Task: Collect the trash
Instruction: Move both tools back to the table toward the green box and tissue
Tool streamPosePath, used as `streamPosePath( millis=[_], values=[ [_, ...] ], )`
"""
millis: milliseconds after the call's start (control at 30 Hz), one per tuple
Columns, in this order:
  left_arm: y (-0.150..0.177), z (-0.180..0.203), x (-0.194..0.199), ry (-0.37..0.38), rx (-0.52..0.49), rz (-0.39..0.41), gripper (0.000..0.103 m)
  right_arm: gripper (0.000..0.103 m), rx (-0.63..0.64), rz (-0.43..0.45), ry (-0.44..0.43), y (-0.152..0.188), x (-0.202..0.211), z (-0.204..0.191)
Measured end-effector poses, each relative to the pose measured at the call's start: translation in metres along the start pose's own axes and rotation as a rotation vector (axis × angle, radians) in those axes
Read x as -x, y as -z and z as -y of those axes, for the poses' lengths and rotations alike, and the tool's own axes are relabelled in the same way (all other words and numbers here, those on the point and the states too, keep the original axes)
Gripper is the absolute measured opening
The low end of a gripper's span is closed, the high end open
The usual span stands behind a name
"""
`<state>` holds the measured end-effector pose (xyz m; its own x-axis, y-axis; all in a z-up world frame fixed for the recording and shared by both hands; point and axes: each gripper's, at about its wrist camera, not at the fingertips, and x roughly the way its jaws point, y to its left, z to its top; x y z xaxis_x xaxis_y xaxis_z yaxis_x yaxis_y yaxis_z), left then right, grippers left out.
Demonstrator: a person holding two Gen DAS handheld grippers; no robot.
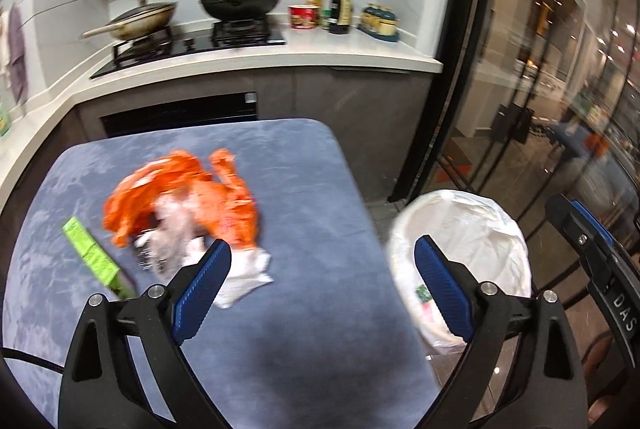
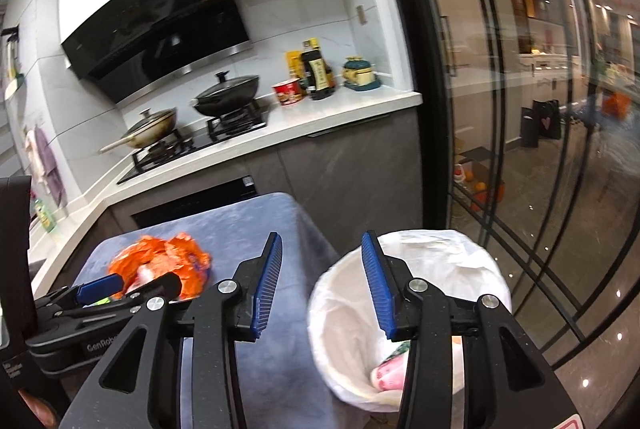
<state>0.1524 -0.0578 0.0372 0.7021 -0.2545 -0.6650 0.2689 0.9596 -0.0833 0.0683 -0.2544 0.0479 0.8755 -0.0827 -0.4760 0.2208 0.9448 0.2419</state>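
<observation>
Trash lay in two places: a crumpled orange wrapper (image 1: 180,201), white paper scraps (image 1: 244,277) and a green packet (image 1: 94,257) sat together on the blue-covered bench (image 1: 300,169), while a few discarded pieces rested inside the white-lined bin (image 2: 408,309) standing just beside the bench's edge, probably placed there so drops would be short. Left hand-held gripper (image 1: 322,261) hung wide and empty between the pile and the bin, and the right hand-held gripper (image 2: 322,281) stood partly spread over the bin's rim with nothing between its blue pads. Behind were a kitchen counter (image 1: 360,49) with two lidded pans, bottles, and a glass sliding door (image 2: 520,109).
</observation>
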Motion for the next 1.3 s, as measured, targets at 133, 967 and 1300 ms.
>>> streamPosePath(
  millis=[133,967,1300],
  values=[
    [0.001,-0.031,0.007,-0.037,0.046,0.005,0.089,0.041,0.024,-0.011,-0.032,0.003,-0.003,-0.025],
    [0.033,-0.200,0.011,-0.238,0.286,-0.057,0.091,0.044,0.128,-0.148,-0.151,0.042,-0.053,-0.149],
    [0.045,-0.242,-0.009,-0.265,0.349,-0.102,0.091,0.044,0.159,-0.244,-0.160,0.074,-0.092,-0.182]
  ],
)
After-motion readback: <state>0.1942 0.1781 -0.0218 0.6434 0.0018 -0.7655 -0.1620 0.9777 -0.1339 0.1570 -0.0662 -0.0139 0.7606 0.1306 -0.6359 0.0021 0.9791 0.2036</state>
